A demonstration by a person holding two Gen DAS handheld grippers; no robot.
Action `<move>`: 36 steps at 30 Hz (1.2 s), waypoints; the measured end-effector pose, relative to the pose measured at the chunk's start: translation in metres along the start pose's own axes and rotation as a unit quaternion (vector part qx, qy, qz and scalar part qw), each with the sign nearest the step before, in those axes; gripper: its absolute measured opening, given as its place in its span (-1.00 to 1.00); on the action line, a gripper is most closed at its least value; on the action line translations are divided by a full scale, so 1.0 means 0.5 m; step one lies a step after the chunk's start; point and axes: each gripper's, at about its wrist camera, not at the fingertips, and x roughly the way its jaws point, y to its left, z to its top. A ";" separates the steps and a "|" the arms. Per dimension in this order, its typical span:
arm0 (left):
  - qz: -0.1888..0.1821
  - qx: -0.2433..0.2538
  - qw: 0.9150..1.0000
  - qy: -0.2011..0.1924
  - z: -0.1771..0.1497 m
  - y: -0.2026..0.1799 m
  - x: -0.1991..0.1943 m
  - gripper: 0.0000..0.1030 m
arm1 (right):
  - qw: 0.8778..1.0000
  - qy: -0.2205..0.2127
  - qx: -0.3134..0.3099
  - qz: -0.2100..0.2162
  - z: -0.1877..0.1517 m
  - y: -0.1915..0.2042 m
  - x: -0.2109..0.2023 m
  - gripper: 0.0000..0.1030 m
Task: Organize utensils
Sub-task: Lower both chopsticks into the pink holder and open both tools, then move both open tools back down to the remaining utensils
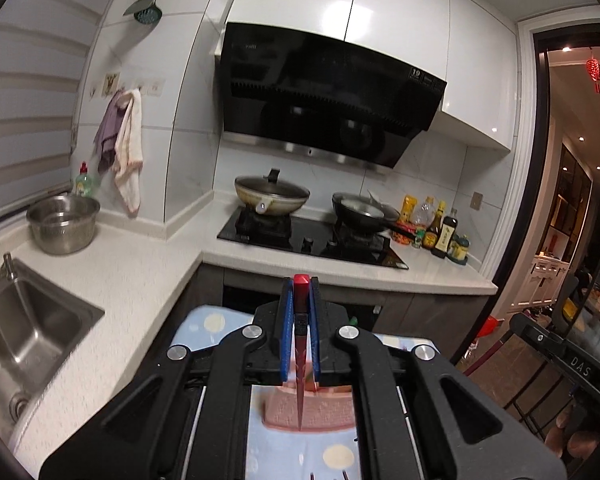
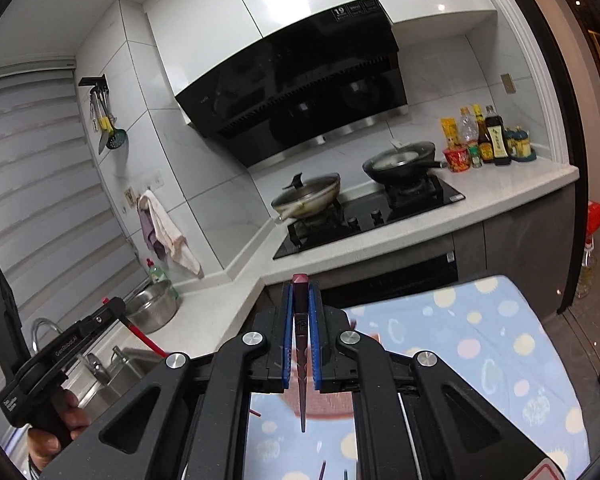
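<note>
My left gripper (image 1: 300, 290) is shut on a red chopstick (image 1: 300, 360), which stands upright between the blue pads (image 1: 286, 328) with its thin tip pointing down. My right gripper (image 2: 300, 290) is shut the same way on a darker red chopstick (image 2: 301, 364). Under both hangs a pink tray (image 1: 312, 412), also in the right wrist view as the pink tray (image 2: 324, 404), lying on a blue dotted cloth (image 2: 480, 360). The right wrist view also shows the left gripper (image 2: 114, 308) held by a hand (image 2: 70, 408), its chopstick (image 2: 146, 340) slanting out below.
A white L-shaped counter (image 1: 140, 280) carries a sink (image 1: 24, 332), a steel bowl (image 1: 63, 222), a hob with two pans (image 1: 272, 196) and sauce bottles (image 1: 440, 228). Utensils hang on the wall (image 2: 108, 128). More chopsticks (image 2: 322, 470) lie on the cloth.
</note>
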 end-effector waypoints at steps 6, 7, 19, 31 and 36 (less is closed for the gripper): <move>0.001 0.010 1.000 -0.024 0.057 -0.010 0.053 -0.87 | 1.000 -0.016 -0.002 0.001 0.042 0.007 0.065 -0.86; 0.000 0.012 1.000 -0.026 0.063 -0.012 0.067 -0.87 | 1.000 -0.018 -0.002 0.000 0.048 0.007 0.075 -0.86; 0.005 0.017 1.000 0.019 0.013 -0.003 0.206 -0.87 | 0.999 0.026 -0.027 -0.026 0.014 -0.005 0.205 -0.86; 0.019 0.005 0.998 0.064 -0.053 0.034 0.270 -0.84 | 0.996 0.077 -0.021 -0.040 -0.059 -0.028 0.269 -0.84; 0.031 -0.001 0.997 0.067 -0.066 0.040 0.268 -0.44 | 0.996 0.073 -0.017 -0.045 -0.063 -0.032 0.262 -0.66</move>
